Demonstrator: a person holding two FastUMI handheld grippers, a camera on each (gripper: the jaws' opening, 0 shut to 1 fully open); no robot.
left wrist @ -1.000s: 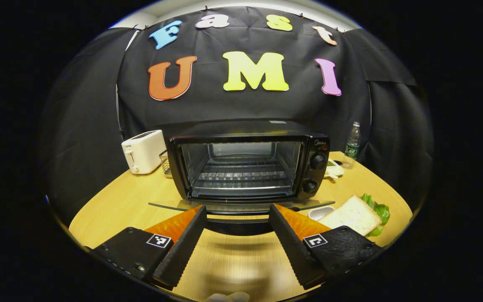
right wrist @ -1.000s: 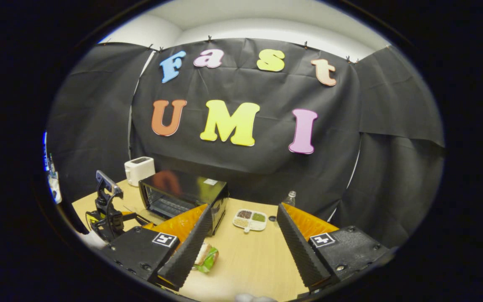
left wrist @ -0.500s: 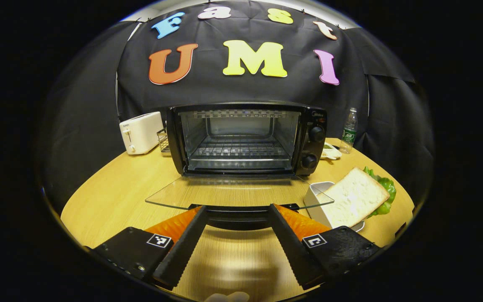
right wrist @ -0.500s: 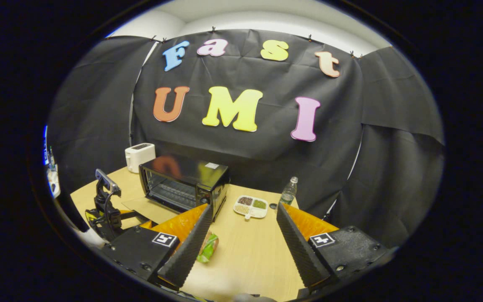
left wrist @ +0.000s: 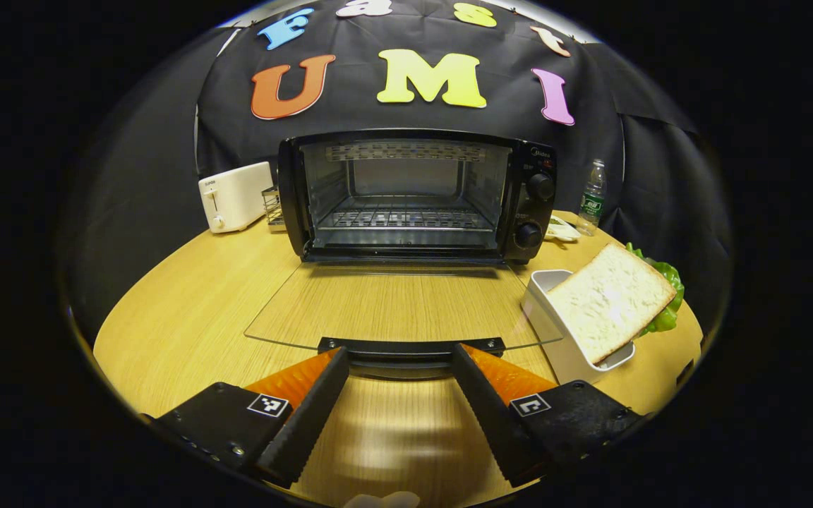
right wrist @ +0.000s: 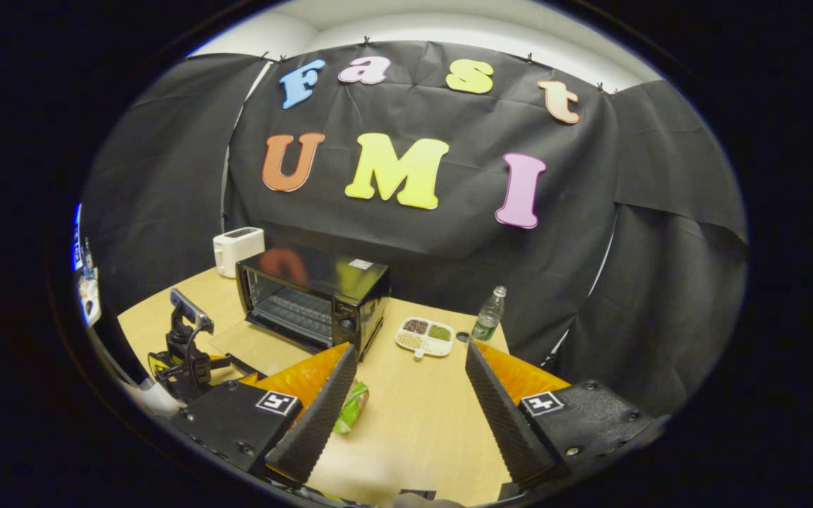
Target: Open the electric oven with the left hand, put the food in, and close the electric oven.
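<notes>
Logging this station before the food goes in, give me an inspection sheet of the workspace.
Surface: wooden table, bare in front.
Job's things: oven, door fully down, rack empty; sandwich on a white dish to the oven's right.
Clutter: toaster, bottle, snack tray.
Grippers: left claw open at the door handle, not clamped; right claw open, above the table.
Cables: nothing seen.
Surroundings: black cloth wall.

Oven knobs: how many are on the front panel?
2. The upper knob and the lower knob sit stacked on the oven panel, right of the open cavity.
</notes>
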